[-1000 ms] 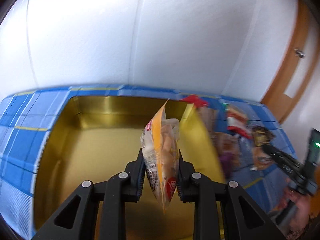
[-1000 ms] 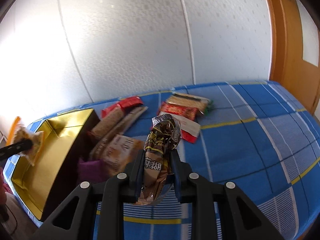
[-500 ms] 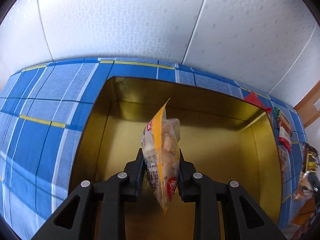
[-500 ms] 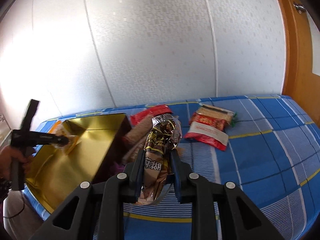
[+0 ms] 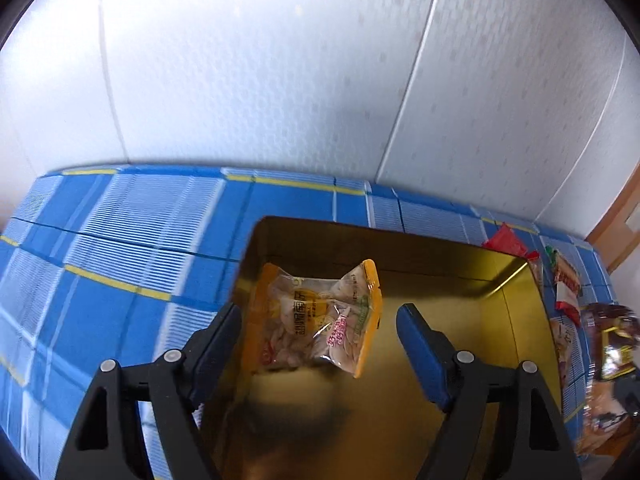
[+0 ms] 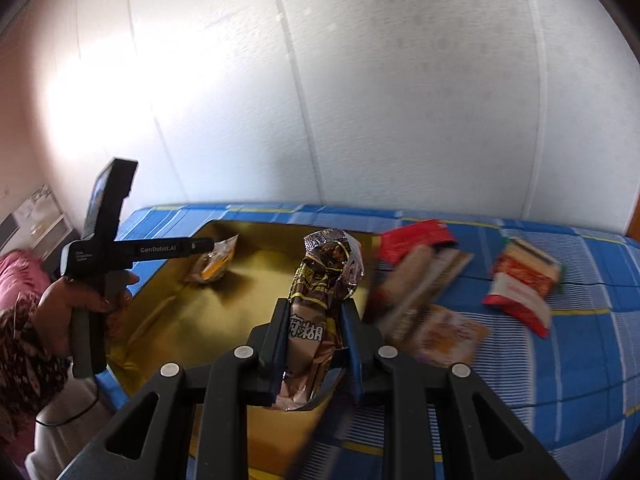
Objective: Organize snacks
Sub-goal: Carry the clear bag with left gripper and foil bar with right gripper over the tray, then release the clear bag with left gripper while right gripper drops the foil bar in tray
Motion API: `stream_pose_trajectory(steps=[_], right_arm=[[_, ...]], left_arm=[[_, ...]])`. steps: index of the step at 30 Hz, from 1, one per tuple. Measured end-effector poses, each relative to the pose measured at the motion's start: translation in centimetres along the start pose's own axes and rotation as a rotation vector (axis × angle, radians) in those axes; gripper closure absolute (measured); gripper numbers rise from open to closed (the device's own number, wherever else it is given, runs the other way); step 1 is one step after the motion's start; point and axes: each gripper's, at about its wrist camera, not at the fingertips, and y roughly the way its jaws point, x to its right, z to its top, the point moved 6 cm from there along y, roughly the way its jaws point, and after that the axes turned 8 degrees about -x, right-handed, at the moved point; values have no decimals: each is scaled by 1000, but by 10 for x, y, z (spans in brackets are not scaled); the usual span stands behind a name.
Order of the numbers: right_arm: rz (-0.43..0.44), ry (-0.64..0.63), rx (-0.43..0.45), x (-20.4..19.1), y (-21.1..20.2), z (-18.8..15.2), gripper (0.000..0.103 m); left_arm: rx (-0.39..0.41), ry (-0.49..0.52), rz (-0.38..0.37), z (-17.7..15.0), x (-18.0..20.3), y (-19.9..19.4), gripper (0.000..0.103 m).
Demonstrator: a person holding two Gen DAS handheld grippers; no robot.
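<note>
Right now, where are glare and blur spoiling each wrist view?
Left wrist view: sharp on the yellow snack bag in the gold tin; brown packet smeared at the right edge. Right wrist view: window glare washes out the wall upper left; loose snacks beside the tin motion-blurred.

A bed with a blue plaid sheet (image 6: pixel 592 364) carries an open gold tin (image 6: pixel 168 320) at its left and, just right of it, loose snack packets (image 6: pixel 416 280), a red-and-white one (image 6: pixel 520 284) lying farthest right.
</note>
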Motion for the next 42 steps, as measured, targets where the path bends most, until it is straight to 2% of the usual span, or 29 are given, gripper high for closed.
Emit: stream_pose_trajectory(steps=[2,5,10,15,24,28,34,42], right_arm=[[21,-7,-41,-10,11,5,78],[45,-7,-99,-22,29,11,78],[56,5,-187,-35,61,16,78],[36,16,-244,-45,95,24,78],[27,76,-300,-60,144,43,78],[11,44,-285,-70,162,53,75],[-12,31,-254,-67,149,57,74],[-35,59,-180,-40,95,46,74]], left_arm=[[63,18,9,-6,1,-19,23],[107,15,63,-19,-5,-33,18],[116,-43,68,-43,-24,-43,14],[119,-59,120,-52,-33,-49,8],[93,-61,68,-61,-34,-37,4],[96,-68,51,-62,-36,-37,4],[105,-90,44,-62,-39,-35,4],[91,-77,3,-66,-29,-32,2]])
